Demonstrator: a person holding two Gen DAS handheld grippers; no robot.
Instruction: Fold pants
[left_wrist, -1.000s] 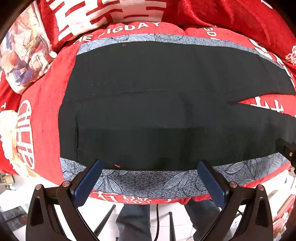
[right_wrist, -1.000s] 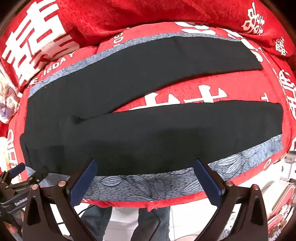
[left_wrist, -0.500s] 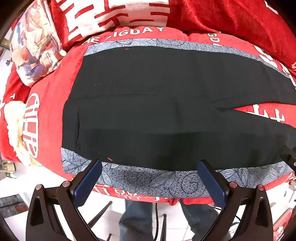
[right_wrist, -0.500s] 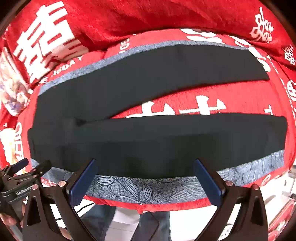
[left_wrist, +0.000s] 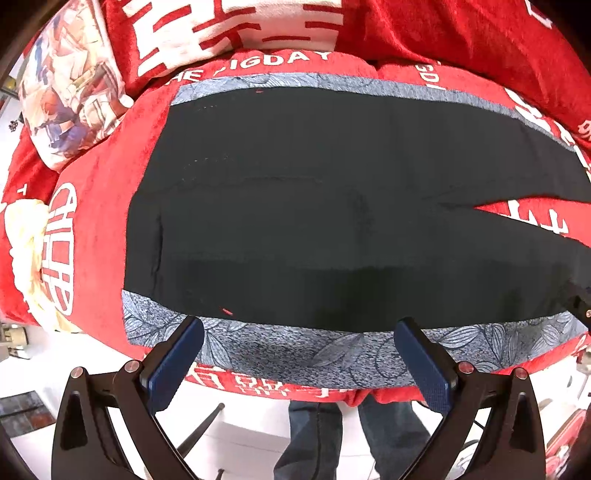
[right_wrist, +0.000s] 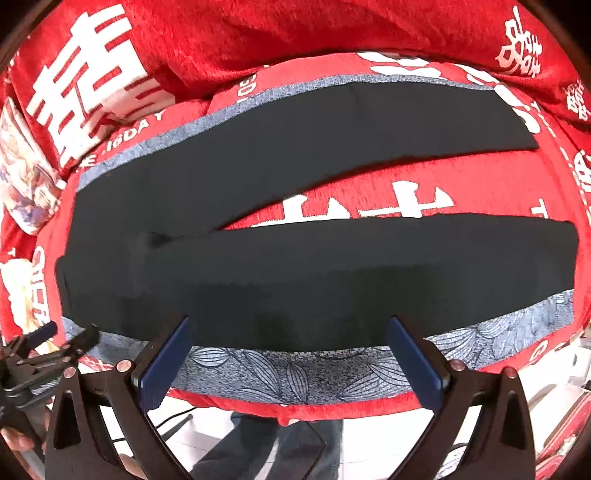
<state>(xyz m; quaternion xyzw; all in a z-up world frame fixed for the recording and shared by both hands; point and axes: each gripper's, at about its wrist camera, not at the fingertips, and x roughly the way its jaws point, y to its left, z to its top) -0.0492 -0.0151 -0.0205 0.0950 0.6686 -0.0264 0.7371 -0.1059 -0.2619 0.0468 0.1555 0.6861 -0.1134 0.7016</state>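
Note:
Black pants (left_wrist: 314, 206) lie flat on a blue-grey leaf-print cloth (left_wrist: 314, 354) over a red blanket. The waist is at the left, and the two legs (right_wrist: 332, 269) spread apart to the right. My left gripper (left_wrist: 297, 334) is open and empty, hovering over the near edge by the waist end. My right gripper (right_wrist: 290, 332) is open and empty over the near edge of the near leg. The left gripper also shows in the right wrist view (right_wrist: 55, 339) at the far left.
The red blanket (right_wrist: 369, 192) with white characters covers the table. A printed cushion (left_wrist: 70, 85) lies at the back left. A cream cloth (left_wrist: 22, 229) sits at the left edge. The person's legs in jeans (left_wrist: 351, 435) stand below the near table edge.
Both grippers have drawn back and risen a little from the pants, so more of the near table edge and the floor shows. Both stayed open. The pants have not moved.

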